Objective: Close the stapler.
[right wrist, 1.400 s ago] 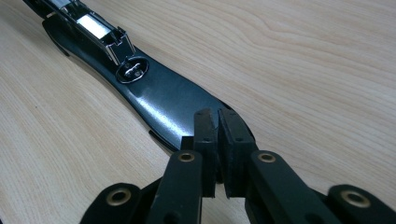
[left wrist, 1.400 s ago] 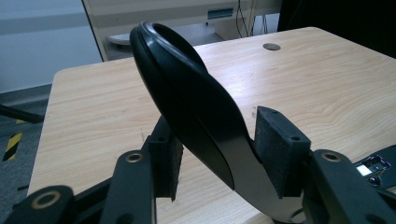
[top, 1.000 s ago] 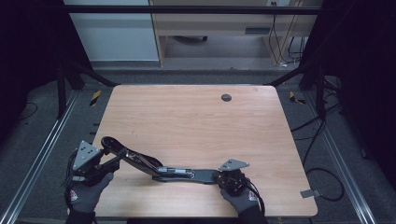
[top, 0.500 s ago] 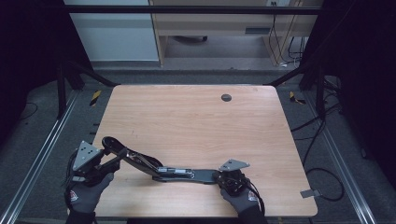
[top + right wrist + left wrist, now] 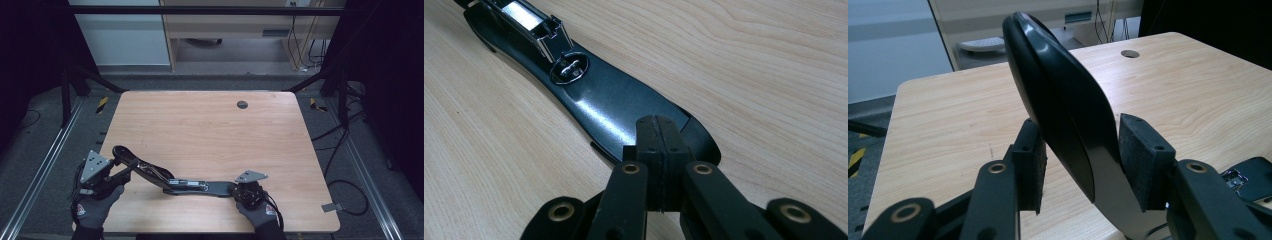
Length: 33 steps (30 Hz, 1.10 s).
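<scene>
A black stapler (image 5: 190, 184) lies folded open near the table's front edge, its metal magazine (image 5: 531, 22) facing up. Its rounded top arm (image 5: 1058, 100) rises at the left end. My left gripper (image 5: 122, 167) has that arm between its pads (image 5: 1143, 155); the jaws have just been closing and both pads now touch it. My right gripper (image 5: 235, 190) is shut, its pads (image 5: 659, 135) together with nothing between them, tips over the right end of the stapler's base (image 5: 609, 105). Gloved hands hold both grippers.
The wooden table (image 5: 210, 130) has a round cable hole (image 5: 242, 104) near its far edge. Beyond it stand a cabinet and a shelf (image 5: 225, 30). Metal rails run along the floor on both sides, and cables lie at the right.
</scene>
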Tool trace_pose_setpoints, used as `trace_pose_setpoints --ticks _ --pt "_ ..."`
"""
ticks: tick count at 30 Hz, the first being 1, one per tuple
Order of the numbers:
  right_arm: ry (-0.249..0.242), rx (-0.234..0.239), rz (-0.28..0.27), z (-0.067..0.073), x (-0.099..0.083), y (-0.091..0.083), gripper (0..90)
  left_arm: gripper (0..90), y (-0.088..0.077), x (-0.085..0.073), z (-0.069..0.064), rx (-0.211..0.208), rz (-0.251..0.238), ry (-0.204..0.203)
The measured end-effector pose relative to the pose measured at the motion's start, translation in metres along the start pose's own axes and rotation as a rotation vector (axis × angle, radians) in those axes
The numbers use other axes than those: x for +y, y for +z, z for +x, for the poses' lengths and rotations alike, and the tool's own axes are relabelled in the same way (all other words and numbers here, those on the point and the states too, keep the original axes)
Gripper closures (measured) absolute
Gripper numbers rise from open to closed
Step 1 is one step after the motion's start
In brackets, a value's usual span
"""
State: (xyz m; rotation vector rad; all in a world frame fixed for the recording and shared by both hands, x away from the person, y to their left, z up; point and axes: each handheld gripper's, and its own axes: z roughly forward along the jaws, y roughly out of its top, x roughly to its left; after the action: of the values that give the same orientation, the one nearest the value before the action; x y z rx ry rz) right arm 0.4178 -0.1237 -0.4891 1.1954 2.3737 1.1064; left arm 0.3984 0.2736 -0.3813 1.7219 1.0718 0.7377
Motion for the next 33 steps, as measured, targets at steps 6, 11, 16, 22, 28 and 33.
trace_pose_setpoints --ticks 6,11,16,22,28,33 --pt "0.004 -0.002 -0.002 0.0 0.0 0.0 90.0 55.4 0.0 0.002 -0.004 0.001 -0.002 0.005" --pt "0.002 -0.004 -0.002 0.0 0.0 0.0 90.0 55.8 0.001 0.004 -0.007 0.0 -0.005 0.013" --pt "0.004 -0.005 -0.003 -0.001 0.0 0.0 90.0 56.3 0.001 0.006 -0.01 -0.005 -0.01 0.018" --pt "0.009 -0.001 -0.002 -0.001 0.0 0.0 90.0 57.3 0.002 0.009 -0.016 -0.021 -0.016 0.022" --pt "0.008 -0.005 -0.004 -0.001 -0.001 0.0 90.0 58.2 0.004 0.013 -0.023 -0.031 -0.021 0.035" --pt "0.014 0.001 -0.009 -0.001 -0.001 0.001 90.0 58.5 0.005 0.015 -0.027 -0.036 -0.022 0.048"
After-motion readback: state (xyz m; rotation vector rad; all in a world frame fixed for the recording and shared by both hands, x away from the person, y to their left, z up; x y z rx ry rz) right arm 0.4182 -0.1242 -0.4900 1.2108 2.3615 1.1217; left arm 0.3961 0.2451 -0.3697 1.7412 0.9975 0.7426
